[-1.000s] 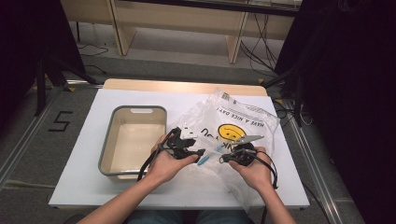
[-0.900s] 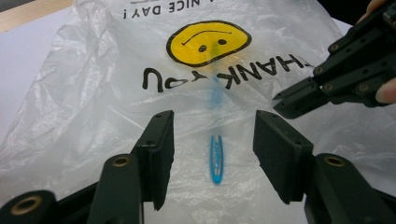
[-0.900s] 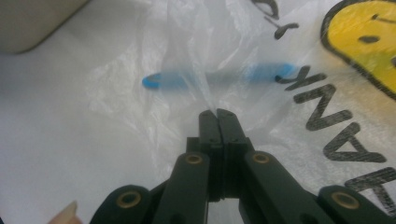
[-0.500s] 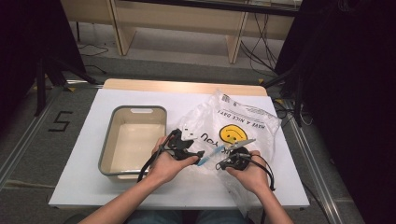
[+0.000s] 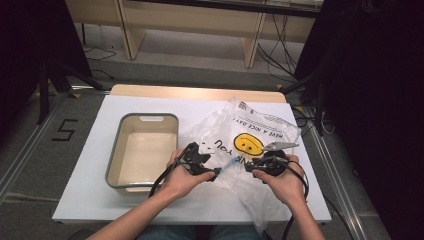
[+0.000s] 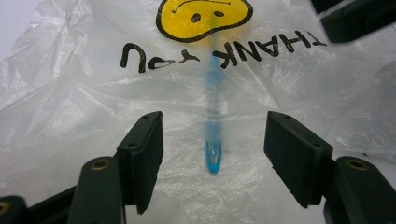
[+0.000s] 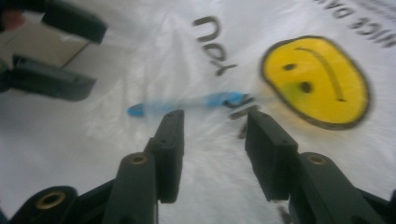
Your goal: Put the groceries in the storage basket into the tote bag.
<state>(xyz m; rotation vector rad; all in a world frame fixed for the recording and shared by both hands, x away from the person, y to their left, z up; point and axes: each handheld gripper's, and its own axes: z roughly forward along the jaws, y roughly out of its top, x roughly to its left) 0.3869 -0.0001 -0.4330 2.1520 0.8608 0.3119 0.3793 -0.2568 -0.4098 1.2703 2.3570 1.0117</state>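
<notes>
Blue stick: a thin blue thing, perhaps a toothbrush or pen (image 6: 213,140), lies inside the clear plastic bag (image 5: 250,135) on the white table (image 5: 90,200), between the two sets of tongs and just below the yellow smiley face (image 7: 315,81).
Left tongs: the left tongs (image 6: 215,149) stand wide, their jaws having just been opening, with the blue stick's tip lying between them under the film but not pinched.
Right tongs: the right tongs (image 7: 212,140) stand partly apart, jaws having just been opening, with only bag film below them and nothing gripped.
Tray: a grey tray (image 5: 122,145) sits just left of the bag, near the left hand (image 5: 182,175).
Risk one: I judge that with neither set of tongs holding the bag, it may slump and the stick may slide deeper in.
Risk two: closing on the stick through the film could catch plastic with it, so the bag drags along or the stick squirts out of the slick fold.
Risk three: a pull on the loose bag near the table's front edge could send it off the table.
Hard to see: the stick's far end blurs behind the printed letters; what it is I cannot tell.
Hidden: where the bag's mouth lies is unclear, and the right gripper view is smeared by motion.
</notes>
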